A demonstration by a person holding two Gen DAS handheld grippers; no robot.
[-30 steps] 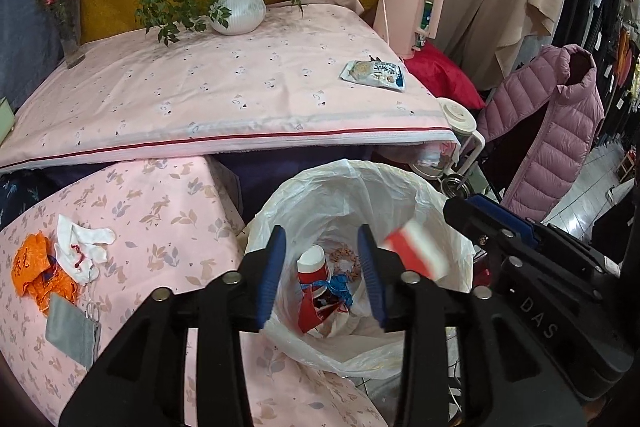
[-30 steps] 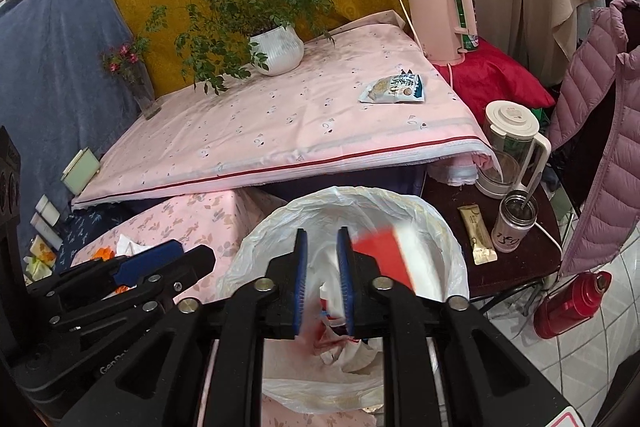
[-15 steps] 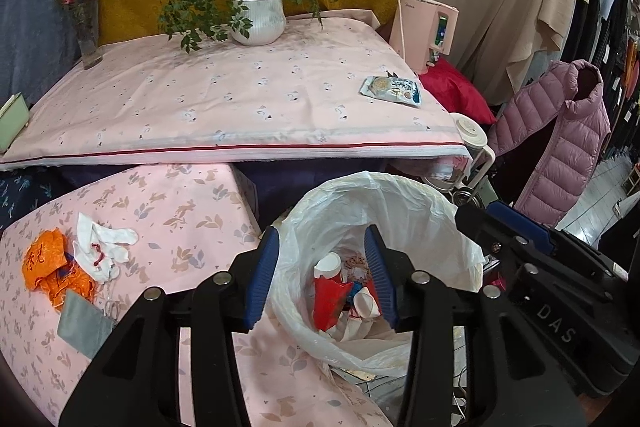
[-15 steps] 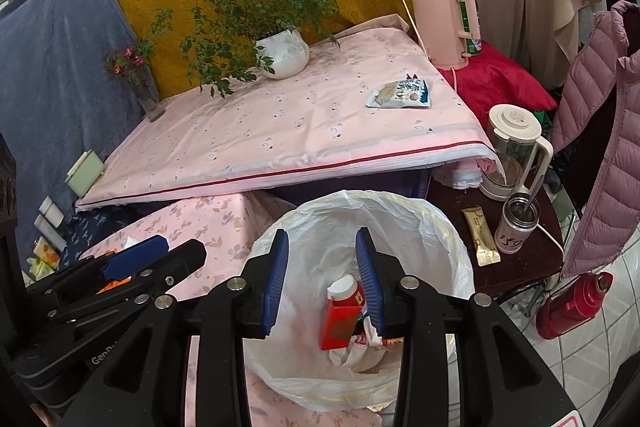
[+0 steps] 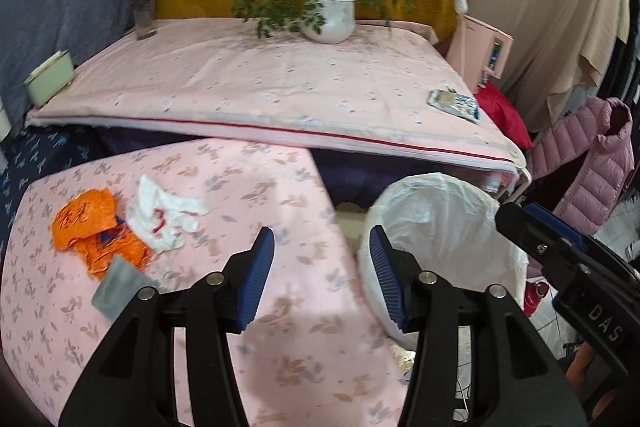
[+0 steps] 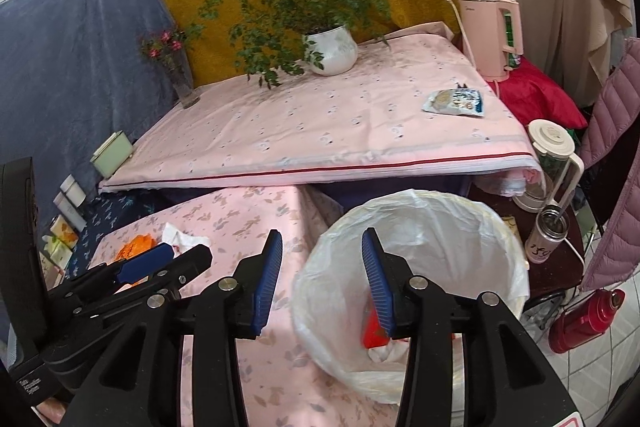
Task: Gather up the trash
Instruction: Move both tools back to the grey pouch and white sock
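Now that the red carton sits in the white bin liner instead of falling past the jaws, both the left gripper and right gripper are spread wide and empty, and the left one has swung off the bin to the floral table. Remaining trash sits at its 10 o'clock: orange wrapper, crumpled tissue, grey packet. Left view is motion-blurred; the right finger hides most of the carton, and the bin bottom is cut off.
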